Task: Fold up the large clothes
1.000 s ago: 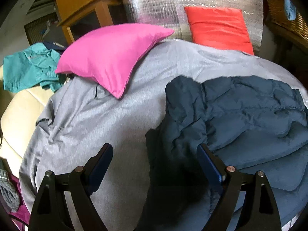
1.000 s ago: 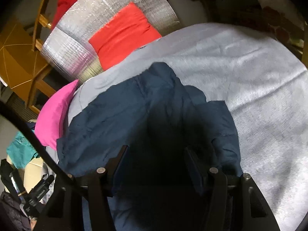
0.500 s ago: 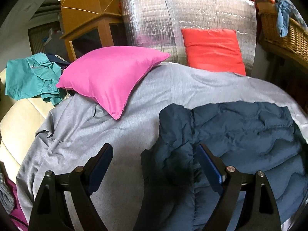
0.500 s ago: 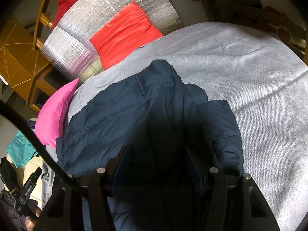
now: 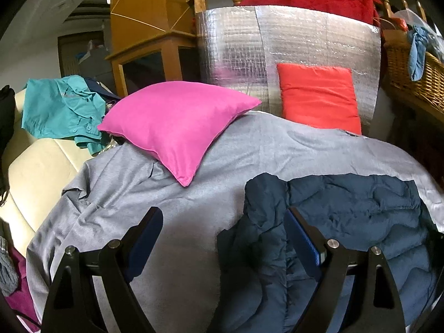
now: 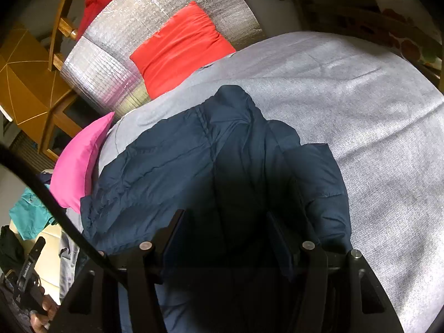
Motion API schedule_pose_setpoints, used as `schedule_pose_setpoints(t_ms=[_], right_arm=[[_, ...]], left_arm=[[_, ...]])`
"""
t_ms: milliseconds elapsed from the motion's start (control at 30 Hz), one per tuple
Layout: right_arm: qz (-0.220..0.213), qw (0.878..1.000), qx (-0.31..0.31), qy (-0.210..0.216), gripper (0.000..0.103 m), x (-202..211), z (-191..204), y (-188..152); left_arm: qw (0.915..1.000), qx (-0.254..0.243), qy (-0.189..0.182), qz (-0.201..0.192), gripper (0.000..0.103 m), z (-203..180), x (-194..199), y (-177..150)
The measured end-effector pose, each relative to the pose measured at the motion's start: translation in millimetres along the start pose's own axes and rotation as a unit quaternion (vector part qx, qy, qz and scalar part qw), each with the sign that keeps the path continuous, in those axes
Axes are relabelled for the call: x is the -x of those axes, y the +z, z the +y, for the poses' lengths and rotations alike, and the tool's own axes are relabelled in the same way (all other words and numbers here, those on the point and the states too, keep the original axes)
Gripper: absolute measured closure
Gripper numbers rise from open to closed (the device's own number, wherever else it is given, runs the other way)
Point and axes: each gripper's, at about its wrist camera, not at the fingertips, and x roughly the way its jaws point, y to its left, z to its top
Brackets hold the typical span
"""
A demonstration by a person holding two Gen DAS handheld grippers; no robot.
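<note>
1. Hovering with its jaws spread wide and nothing between them, the left gripper (image 5: 222, 238) hangs over the near part of a grey fabric cover (image 5: 172, 211), its right finger at the left edge of a crumpled navy quilted jacket (image 5: 347, 222).
2. Spread just as wide, the right gripper (image 6: 227, 238) sits low above the same navy quilted jacket (image 6: 194, 161); dark shadow hides the cloth between its fingers, though no fold can be seen gripped.
3. Lying bunched on the near half of the cover, the jacket reaches toward the middle, with bare grey cover (image 6: 360, 105) to its right.
4. Resting on the cover's far left edge, a bright pink square cushion (image 5: 172, 122) points one corner toward the jacket, well apart from it.
5. Standing at the cover's far edge, a red-orange rectangular cushion (image 5: 319, 94) leans against a silver foil-faced panel (image 5: 249, 47).
6. Draped beyond the left edge on a cream padded seat (image 5: 41, 172), a teal shirt (image 5: 58, 108) lies crumpled; a woven wicker basket (image 5: 410, 75) sits at far right.
</note>
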Motion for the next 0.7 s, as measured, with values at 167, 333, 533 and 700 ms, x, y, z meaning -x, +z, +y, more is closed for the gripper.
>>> schedule_pose_setpoints(t_ms=[167,333,533,700], right_arm=[[0.001,1.000,0.000,0.000,0.040,-0.3,-0.3,0.6],[0.001,1.000,0.000,0.001,0.040,-0.3,0.2,-0.1],[0.001,1.000,-0.002,0.005,0.041,1.8,-0.2,1.2],[-0.051,0.997,-0.014,0.051,0.040,33.1,-5.7,11.6]], left_arm=[[1.0000,-0.003,0.003,-0.002,0.014,0.8,0.9,-0.6],[1.0000,-0.005,0.007,-0.001,0.014,0.1,0.8,-1.6],[0.9999,-0.004,0.004,0.013,0.014,-0.5,-6.5,-3.3],[0.9886,0.048,-0.053,0.132,0.014,12.1,-48.0,-17.4]])
